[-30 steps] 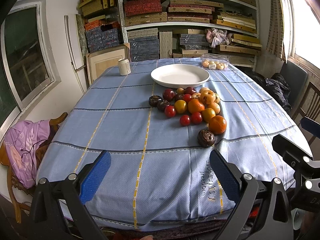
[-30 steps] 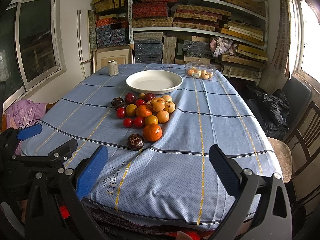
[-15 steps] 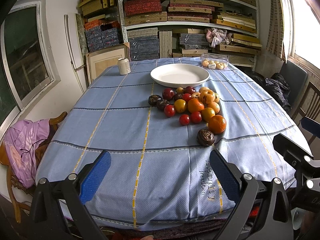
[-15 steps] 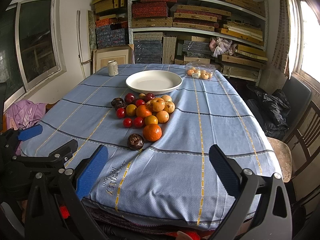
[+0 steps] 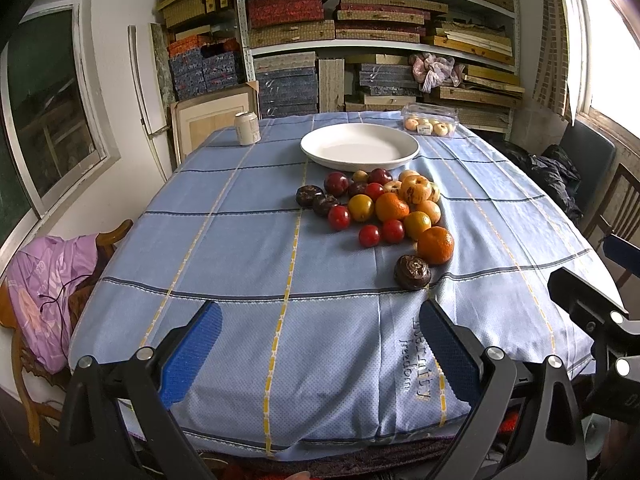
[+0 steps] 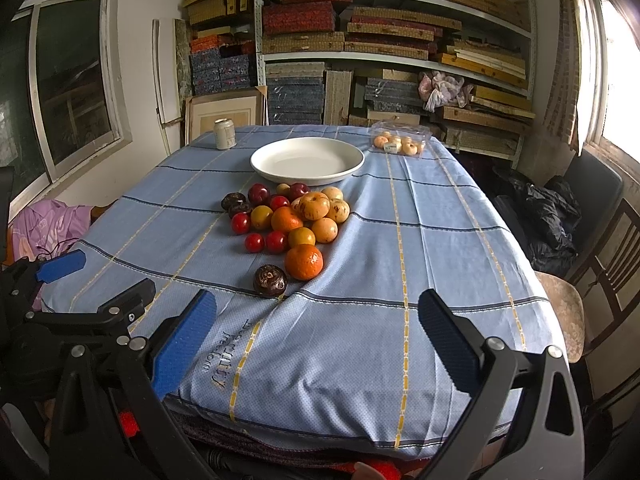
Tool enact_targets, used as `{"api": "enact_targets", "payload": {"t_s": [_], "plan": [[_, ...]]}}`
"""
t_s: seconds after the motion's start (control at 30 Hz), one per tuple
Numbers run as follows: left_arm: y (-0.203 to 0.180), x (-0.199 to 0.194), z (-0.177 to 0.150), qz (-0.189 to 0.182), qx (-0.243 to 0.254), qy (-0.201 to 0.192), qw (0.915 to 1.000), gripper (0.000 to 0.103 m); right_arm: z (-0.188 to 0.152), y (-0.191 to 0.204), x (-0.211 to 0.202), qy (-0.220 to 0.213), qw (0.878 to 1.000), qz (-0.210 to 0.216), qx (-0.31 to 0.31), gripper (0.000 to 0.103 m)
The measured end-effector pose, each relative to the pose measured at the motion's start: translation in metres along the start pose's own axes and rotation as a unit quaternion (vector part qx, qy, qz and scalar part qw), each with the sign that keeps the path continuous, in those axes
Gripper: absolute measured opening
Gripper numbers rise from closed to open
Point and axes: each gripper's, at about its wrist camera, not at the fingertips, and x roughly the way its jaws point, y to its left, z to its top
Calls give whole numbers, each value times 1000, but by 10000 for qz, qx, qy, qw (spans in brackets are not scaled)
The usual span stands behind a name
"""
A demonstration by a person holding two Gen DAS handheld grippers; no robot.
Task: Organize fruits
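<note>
1. Grippers first: your left gripper (image 5: 320, 344) hangs over the near edge of the table (image 5: 224, 240), jaws spread wide, blue pads (image 5: 192, 354) w/ nothing between them.
2. Your right gripper (image 6: 316, 342) sits beside it at the same near edge, jaws also spread wide, nothing pinched. It shows at the right border of the left wrist view, and the left one shows at the left border of the right wrist view.
3. Fruit pile (image 5: 380, 208) lies loose on the blue striped tablecloth (image 6: 400, 260), around mid-table, its far end just in front of the plate.
4. White plate (image 5: 360, 150) sits toward the far edge, no fruit in it.
5. Nearest to you: a dark wrinkled fruit (image 6: 270, 280) touching or just beside a big orange (image 6: 304, 262). Both are well apart from your pads.
6. Behind the orange: small red fruits (image 6: 266, 242), yellow-orange ones, pale speckled ones, then dark red ones closest to the plate. Two more dark wrinkled ones sit at the pile's left side.
7. Can (image 5: 247, 128) stands upright near the far left corner.
8. Clear plastic box (image 6: 400, 140) w/ pale fruit inside sits near the far right corner, apart from the plate.
9. Shelves (image 6: 400, 40) stacked w/ boxes stand behind the table.
</note>
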Motion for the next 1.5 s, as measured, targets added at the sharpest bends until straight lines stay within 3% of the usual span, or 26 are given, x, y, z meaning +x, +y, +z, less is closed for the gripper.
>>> {"api": "enact_targets", "payload": {"t_s": [0.13,0.33,0.43,0.53,0.63,0.7,0.77,0.87,0.9,0.97,1.03,1.2,1.4,1.5], "plan": [[3,2,1,-28,-15,34,10000,100,-3,-1,3,-4,10000,11,10,99],[12,3,3,-257,-103,-230,9994,100,4,-18,-2,-432,9963,661,326,99],[16,7,3,-485,-80,-250,9985,100,6,-26,14,-106,9929,1074,495,99],[14,21,2,-822,32,16,9966,100,-2,-27,38,285,9874,1416,650,99],[16,35,-2,-1143,-6,182,9933,100,-8,-33,51,167,9841,1566,818,99],[24,47,-4,-1499,-277,290,9879,100,-14,-41,56,-57,9788,1795,986,99],[35,56,-6,-1831,-648,247,9807,100,-12,-43,65,47,9807,1705,957,99],[50,62,-14,-3140,-1256,-202,9408,100,-8,-46,82,373,9841,1542,800,99],[46,67,-11,-3160,-1164,-31,9416,100,-7,-47,88,459,9848,1473,794,99],[27,77,-3,-2754,-537,275,9594,100,-4,-51,98,528,9857,1394,785,99],[11,82,2,-2492,-96,281,9680,100,0,-56,103,479,9870,1320,778,99],[-14,116,13,-2822,327,698,9562,100,4,-79,111,310,9908,928,931,99],[-32,155,33,-2942,482,1099,9482,99,4,-103,119,373,9825,1242,1335,99],[-44,162,36,-2769,799,1115,9511,93,4,-105,120,357,9834,1209,1307,99]]}}
